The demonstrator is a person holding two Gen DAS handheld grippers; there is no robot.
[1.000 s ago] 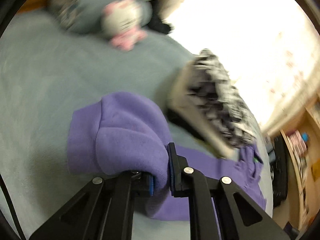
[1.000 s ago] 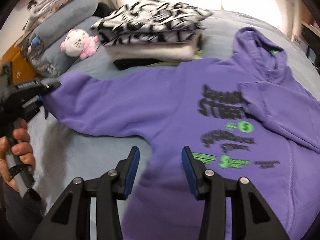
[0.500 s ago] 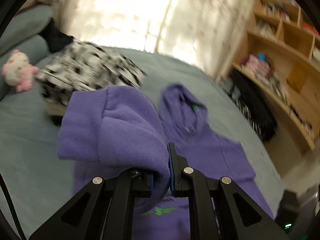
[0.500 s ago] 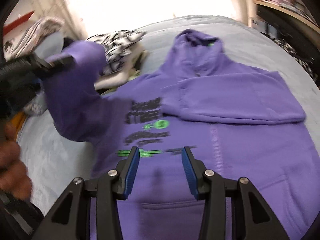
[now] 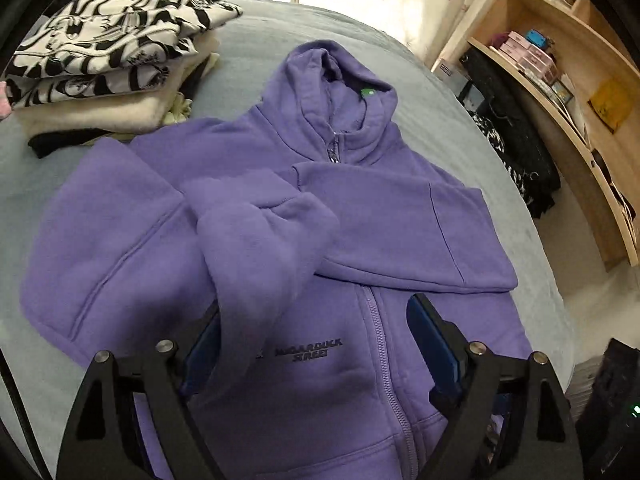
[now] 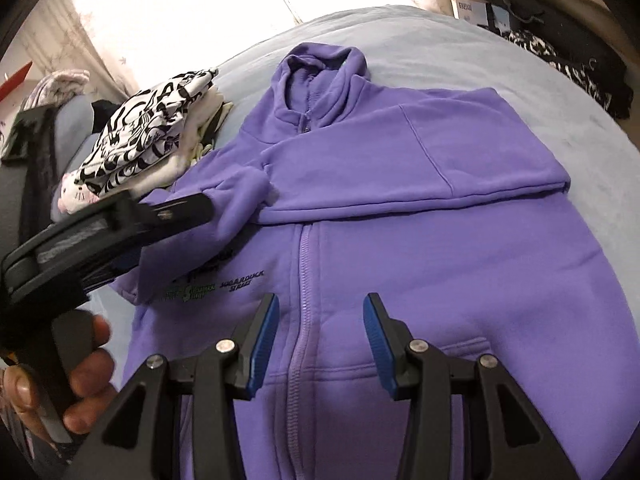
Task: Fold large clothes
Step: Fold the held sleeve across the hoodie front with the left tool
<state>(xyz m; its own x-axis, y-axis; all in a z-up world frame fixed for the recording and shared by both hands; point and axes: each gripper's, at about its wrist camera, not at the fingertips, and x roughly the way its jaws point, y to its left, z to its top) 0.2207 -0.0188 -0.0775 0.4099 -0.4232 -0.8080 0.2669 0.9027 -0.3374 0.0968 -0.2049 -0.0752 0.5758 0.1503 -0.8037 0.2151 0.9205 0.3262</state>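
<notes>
A purple zip hoodie (image 5: 400, 220) lies front up on the bed, hood towards the window. One sleeve is folded flat across its chest. The other sleeve (image 5: 256, 248) is draped over the front, its cuff end running down between the fingers of my left gripper (image 5: 316, 344). Those jaws are opening wide; the cloth leans on the left pad and is not pinched. From the right wrist view, the hoodie (image 6: 440, 240) fills the frame, and my right gripper (image 6: 320, 340) hovers half open over the zip, holding nothing. A hand (image 6: 80, 360) carries the left gripper (image 6: 176, 228) at the left.
A stack of folded clothes (image 5: 108, 52), black-and-white print on top, sits beside the hoodie's shoulder. A pink-and-white plush toy (image 6: 76, 196) lies behind it. Wooden shelves (image 5: 560, 80) with boxes line the right wall. The grey-blue bed cover (image 6: 440, 40) shows beyond the hood.
My left gripper carried the sleeve from the side over the hoodie's chest, then its jaws parted and let the cloth go. My right gripper shifted over the lower front, jaws unchanged.
</notes>
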